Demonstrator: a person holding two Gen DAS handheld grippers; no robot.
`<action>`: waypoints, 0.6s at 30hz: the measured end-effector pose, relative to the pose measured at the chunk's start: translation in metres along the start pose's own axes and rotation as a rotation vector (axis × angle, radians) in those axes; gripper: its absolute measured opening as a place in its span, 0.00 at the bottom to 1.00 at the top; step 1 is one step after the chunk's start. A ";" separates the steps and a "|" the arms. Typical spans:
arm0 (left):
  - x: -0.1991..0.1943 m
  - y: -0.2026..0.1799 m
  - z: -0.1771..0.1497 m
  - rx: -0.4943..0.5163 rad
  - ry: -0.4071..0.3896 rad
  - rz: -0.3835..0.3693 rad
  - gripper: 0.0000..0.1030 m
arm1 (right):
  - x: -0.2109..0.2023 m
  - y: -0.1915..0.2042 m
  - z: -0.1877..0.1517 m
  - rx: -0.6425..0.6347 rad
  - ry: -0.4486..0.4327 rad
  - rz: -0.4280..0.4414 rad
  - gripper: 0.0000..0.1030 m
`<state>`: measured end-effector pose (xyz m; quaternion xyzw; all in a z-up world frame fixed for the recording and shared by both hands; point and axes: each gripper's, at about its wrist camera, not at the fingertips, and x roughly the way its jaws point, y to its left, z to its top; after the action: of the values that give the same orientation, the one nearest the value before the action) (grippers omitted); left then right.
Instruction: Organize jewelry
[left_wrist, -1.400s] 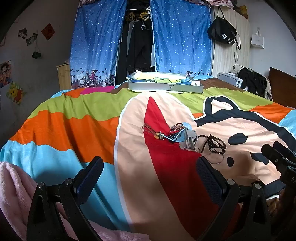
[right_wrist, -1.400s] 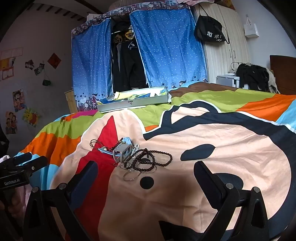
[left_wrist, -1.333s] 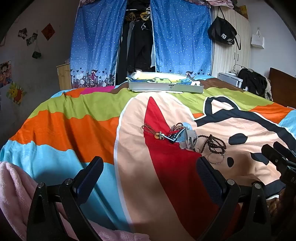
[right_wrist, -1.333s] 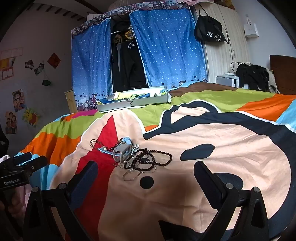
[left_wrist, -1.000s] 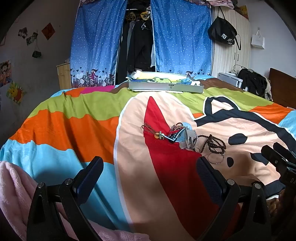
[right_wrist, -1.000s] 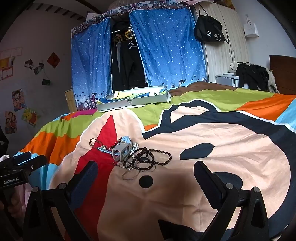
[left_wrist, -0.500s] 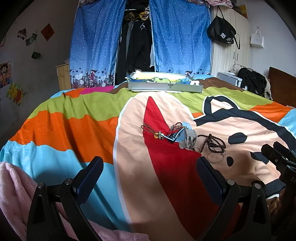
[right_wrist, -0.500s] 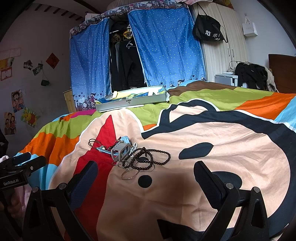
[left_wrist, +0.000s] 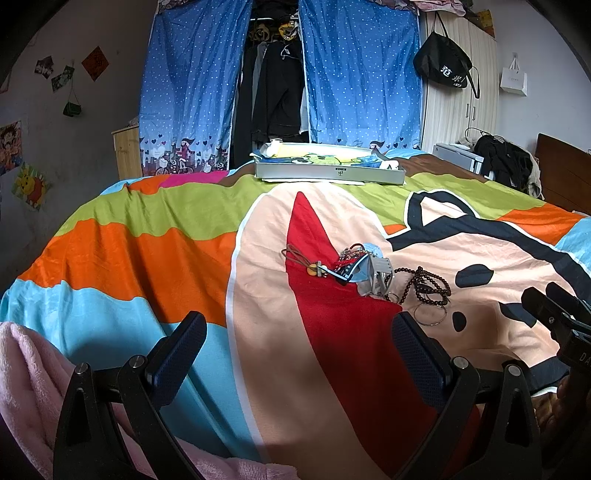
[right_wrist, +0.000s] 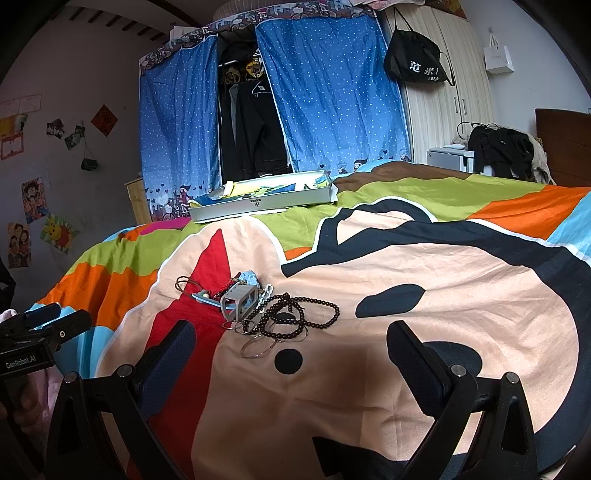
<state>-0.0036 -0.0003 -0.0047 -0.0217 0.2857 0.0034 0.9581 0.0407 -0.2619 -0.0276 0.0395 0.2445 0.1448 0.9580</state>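
A small heap of jewelry lies on the bright cartoon bedspread (left_wrist: 147, 251). It holds a grey open-frame box (right_wrist: 240, 301) (left_wrist: 377, 275), a dark bead necklace (right_wrist: 295, 315) (left_wrist: 428, 284), thin silver bangles (right_wrist: 258, 345) (left_wrist: 430, 314), a brown cord with a pendant (left_wrist: 306, 260) (right_wrist: 184, 286), and red and blue pieces. My left gripper (left_wrist: 295, 354) is open, low over the near edge of the bed, well short of the heap. My right gripper (right_wrist: 291, 354) is open too, its fingers apart just in front of the bangles. Nothing is between either pair of fingers.
A long grey tray (left_wrist: 328, 173) (right_wrist: 258, 203) with colourful contents lies at the far side of the bed. A pink fleece blanket (left_wrist: 33, 369) is at the lower left. Blue curtains (left_wrist: 192, 81), hanging clothes and a wardrobe stand behind. A wooden headboard (left_wrist: 561, 173) is at the right.
The right gripper has edged slightly forward and left toward the heap. The left gripper has barely moved. Both stay open.
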 end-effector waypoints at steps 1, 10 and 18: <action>0.000 0.000 0.000 0.000 0.000 0.000 0.95 | 0.000 0.000 0.000 0.000 0.000 0.000 1.00; 0.000 0.000 0.000 -0.001 0.001 0.000 0.95 | 0.000 0.000 0.000 -0.001 -0.001 -0.002 1.00; 0.000 0.000 0.000 -0.001 0.002 0.001 0.95 | -0.001 0.000 0.000 -0.001 0.001 -0.001 1.00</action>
<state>-0.0034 -0.0001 -0.0047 -0.0221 0.2865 0.0040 0.9578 0.0402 -0.2624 -0.0276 0.0386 0.2447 0.1443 0.9580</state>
